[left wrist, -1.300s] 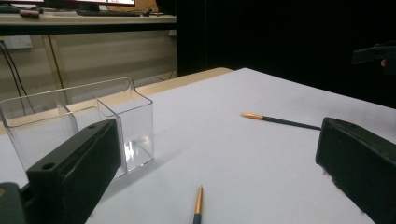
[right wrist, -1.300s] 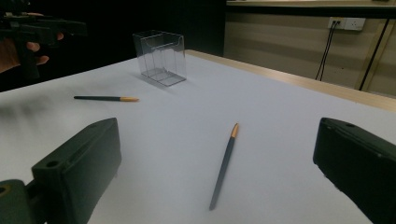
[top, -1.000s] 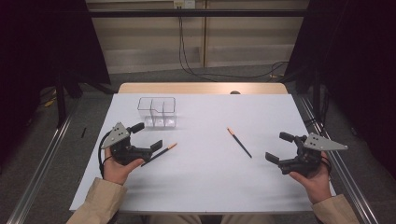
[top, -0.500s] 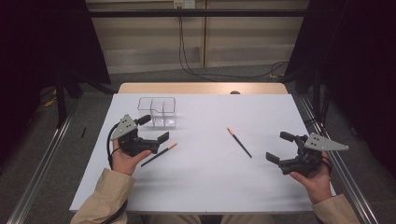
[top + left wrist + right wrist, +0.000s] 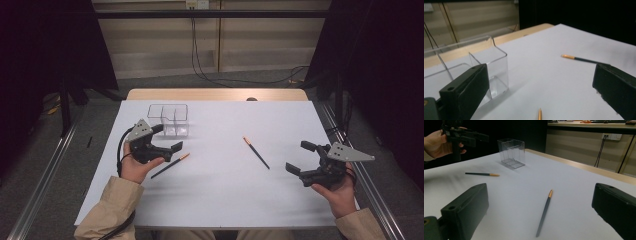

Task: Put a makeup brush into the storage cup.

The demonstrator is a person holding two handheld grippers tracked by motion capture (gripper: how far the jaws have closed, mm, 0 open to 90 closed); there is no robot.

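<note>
1. The near pencil (image 5: 170,166) is seen lying flat on the white table (image 5: 225,200), just beside the left gripper (image 5: 167,147), orange tip aimed up-right.
2. The clear divided box (image 5: 169,120) is shown empty.
3. Both the left gripper and the right gripper (image 5: 302,157) are held wide apart, gripping nothing.
4. A second pencil (image 5: 256,152) lies diagonally between them.

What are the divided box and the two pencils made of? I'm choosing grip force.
Divided box: clear, glossy, likely acrylic; the table shows through its walls. Pencils: dark matte shafts with orange-gold ends, probably painted wood, though plastic can't be ruled out.
</note>
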